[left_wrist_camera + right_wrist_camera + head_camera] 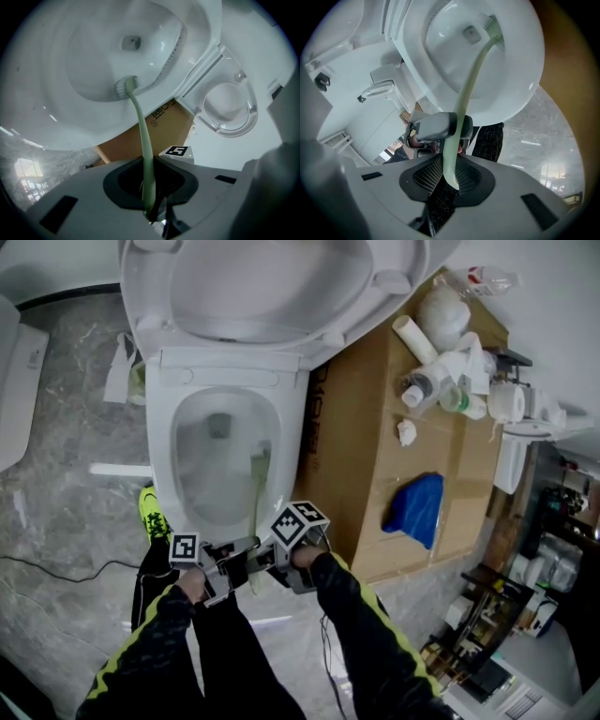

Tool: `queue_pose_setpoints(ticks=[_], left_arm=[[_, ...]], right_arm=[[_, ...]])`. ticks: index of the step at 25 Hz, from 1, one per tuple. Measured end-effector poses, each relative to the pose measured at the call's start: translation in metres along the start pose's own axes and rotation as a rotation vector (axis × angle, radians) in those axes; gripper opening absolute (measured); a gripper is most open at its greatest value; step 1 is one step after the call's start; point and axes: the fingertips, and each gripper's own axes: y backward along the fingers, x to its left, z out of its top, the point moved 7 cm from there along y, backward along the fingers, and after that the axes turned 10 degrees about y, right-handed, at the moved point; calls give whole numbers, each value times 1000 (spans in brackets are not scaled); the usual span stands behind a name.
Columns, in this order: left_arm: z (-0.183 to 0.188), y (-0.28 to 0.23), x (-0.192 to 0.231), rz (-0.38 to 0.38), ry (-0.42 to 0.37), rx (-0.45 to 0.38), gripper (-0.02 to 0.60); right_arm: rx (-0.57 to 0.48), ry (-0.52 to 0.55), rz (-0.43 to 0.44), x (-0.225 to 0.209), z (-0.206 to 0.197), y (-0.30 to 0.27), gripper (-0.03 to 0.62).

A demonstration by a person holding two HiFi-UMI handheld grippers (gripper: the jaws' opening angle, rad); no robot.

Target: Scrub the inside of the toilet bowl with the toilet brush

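Both clamp toilet brush (259, 488): left gripper (236, 561), right gripper (277, 559) side by side at toilet bowl (161, 456) front.

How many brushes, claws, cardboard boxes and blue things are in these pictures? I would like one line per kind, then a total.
brush: 1
claws: 2, the left claw and the right claw, both shut on the brush
box: 1
blue thing: 1
Total: 5

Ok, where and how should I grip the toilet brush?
Grip the toilet brush by its handle's upper end, from the bowl's front edge: the head sits inside, leaving only that end free. The left hand-held gripper and right hand-held gripper clamp it there.
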Motion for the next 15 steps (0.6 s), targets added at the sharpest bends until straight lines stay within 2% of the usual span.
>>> queue_pose_setpoints(ticks=[8,15], left_arm=[[-16,18,7,46,8,8,61],[-22,40,8,97,27,-21,61]], right_arm=[[-33,-15,92,2,-19,-19,75],[-71,-27,163,6,-26,-40,75]])
